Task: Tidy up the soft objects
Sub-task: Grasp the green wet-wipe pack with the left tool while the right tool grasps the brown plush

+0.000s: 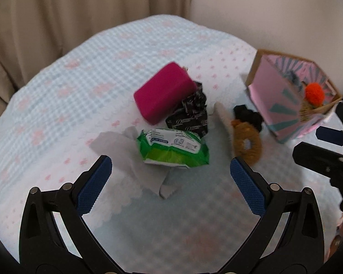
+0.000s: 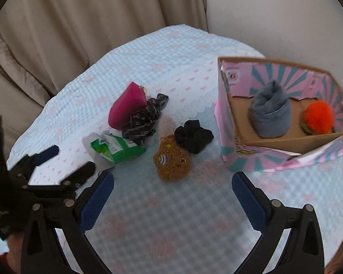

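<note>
On the cloth-covered table lie a magenta pouch (image 1: 163, 92), a black patterned scrunchie (image 1: 192, 113), a green wipes pack (image 1: 173, 147) on a grey cloth (image 1: 116, 146), a brown knitted bear (image 1: 248, 142) and a black scrunchie (image 1: 248, 114). My left gripper (image 1: 170, 175) is open and empty, just short of the wipes pack. My right gripper (image 2: 172, 194) is open and empty, just short of the brown bear (image 2: 172, 159) and black scrunchie (image 2: 193, 135). The pink cardboard box (image 2: 263, 157) holds a grey fabric roll (image 2: 271, 117) and an orange pompom (image 2: 317, 116).
The pink box (image 1: 283, 105) stands at the table's right side. A beige curtain (image 1: 80, 11) and a pale wall (image 2: 274, 11) lie behind the table. The left gripper (image 2: 45, 173) shows at the lower left of the right wrist view.
</note>
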A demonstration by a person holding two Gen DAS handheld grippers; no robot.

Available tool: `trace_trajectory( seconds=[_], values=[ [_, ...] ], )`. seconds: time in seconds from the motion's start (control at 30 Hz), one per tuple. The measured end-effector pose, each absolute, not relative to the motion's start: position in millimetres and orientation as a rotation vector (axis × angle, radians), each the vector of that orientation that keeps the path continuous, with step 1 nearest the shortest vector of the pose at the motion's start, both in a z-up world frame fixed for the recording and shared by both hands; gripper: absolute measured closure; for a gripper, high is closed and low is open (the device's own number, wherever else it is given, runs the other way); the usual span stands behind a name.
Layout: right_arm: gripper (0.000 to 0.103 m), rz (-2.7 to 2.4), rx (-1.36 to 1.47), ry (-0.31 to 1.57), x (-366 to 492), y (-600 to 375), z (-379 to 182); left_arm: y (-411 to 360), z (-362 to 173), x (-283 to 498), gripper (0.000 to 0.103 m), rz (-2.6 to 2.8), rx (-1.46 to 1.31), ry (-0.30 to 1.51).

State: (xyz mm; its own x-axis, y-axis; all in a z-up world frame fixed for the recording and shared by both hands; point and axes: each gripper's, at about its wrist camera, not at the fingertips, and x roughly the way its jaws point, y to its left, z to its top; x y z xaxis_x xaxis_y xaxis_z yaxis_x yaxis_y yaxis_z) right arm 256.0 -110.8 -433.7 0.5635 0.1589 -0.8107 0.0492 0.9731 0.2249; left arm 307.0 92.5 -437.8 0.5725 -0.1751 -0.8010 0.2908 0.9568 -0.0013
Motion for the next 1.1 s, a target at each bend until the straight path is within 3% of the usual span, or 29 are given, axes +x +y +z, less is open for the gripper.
trace_trajectory(
  seconds=[0.33,0.6,0.67,0.8,1.1],
  values=[
    [0.001,0.057,0.322,1.01,299.7,-116.1,-492.5,76.0,-495.9,350.6,0.0,-0.274,0.217,0.949],
    [0.032,0.09,0.41,1.065,321.1,-108.9,-527.3,74.9,-510.1,365.9,0.001,-0.297,0.215,0.947],
    [0.035,0.08,0.414,1.061,322.1,-109.0,-529.6,76.5,-510.8,367.4,0.008,-0.317,0.199,0.946],
    [0.053,0.073,0.394,1.058,323.6,-106.3,-530.1,78.0,-509.9,369.8,0.017,-0.328,0.184,0.944],
    [0.061,0.085,0.352,1.041,316.8,-102.3,-524.3,84.2,-492.8,361.1,0.021,-0.33,0.154,0.928]
  ],
)
